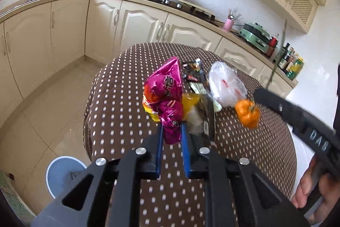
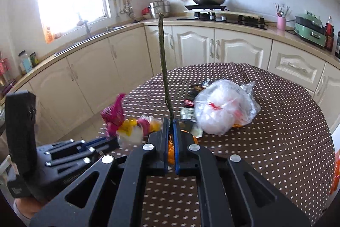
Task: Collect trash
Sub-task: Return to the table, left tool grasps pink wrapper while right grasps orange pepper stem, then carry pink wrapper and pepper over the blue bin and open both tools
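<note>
Holding: pink snack bag pinched at its lower edge in the left gripper, lifted above the table; bag stands crumpled above the blue pads, with yellow wrapper and clear film bunched against it.
Left jaws: clenched on the bag, narrow gap filled by foil.
Right jaws: clenched on a thin green stem in the right gripper; stem rises straight up past the fingertips, small orange pumpkin hanging below.
Handling, bag: probably very light, soft, crackly and slippery; a grip on a folded edge, as here, likely safest against sliding out.
Handling, pumpkin: likely firm and heavier than the wrappers; thin stem may snap or swing, so a steady carry seems wise.
Left on table: clear plastic bag with white contents and red print, near the middle; dark wrappers beside it, partly hidden.
Handling, plastic bag: probably light, floppy; gathered top the likely place to pinch.
Container: blue bin on the floor beside the table, below left; contents cannot be told.
Other: person's hand on the right gripper's handle.
</note>
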`<state>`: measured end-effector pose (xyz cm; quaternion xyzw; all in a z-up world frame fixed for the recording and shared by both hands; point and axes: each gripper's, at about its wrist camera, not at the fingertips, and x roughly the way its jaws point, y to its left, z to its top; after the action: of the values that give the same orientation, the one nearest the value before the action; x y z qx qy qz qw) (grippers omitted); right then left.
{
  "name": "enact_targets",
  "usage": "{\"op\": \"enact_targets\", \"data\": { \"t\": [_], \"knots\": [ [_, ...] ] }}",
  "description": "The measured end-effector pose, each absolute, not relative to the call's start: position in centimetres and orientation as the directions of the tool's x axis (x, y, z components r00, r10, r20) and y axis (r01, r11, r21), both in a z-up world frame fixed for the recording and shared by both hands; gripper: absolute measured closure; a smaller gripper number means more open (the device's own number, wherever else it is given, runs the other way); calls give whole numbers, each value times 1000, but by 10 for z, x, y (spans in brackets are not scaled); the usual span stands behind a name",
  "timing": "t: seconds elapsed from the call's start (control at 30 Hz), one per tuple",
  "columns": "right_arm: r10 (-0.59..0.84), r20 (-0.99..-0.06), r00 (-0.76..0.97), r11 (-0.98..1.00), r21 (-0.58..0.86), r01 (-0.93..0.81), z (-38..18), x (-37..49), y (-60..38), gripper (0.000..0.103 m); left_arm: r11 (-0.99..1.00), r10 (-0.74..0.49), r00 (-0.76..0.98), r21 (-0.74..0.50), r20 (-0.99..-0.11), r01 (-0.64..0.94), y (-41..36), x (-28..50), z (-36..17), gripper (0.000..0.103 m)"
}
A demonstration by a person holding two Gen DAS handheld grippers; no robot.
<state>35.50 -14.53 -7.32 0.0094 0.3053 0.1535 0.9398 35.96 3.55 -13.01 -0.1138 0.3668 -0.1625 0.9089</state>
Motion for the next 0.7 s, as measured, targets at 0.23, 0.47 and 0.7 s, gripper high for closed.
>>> {"op": "enact_targets", "data": {
  "t": [0.23, 0.47, 0.7],
  "knots": [
    [325, -578, 748, 940, 110, -323, -70, 344, -117, 100, 923, -375, 676, -326, -634, 206, 52, 326, -135, 88],
    [403, -593, 698, 901, 124, -415, -76, 337, -67, 100, 929, -333, 721, -341, -608, 141, 100, 292, -131, 88],
    [527, -624, 576, 810, 166, -562, -102, 333, 19, 100, 936, -232, 733, -352, -640, -11, 175, 266, -156, 88]
  ]
}}
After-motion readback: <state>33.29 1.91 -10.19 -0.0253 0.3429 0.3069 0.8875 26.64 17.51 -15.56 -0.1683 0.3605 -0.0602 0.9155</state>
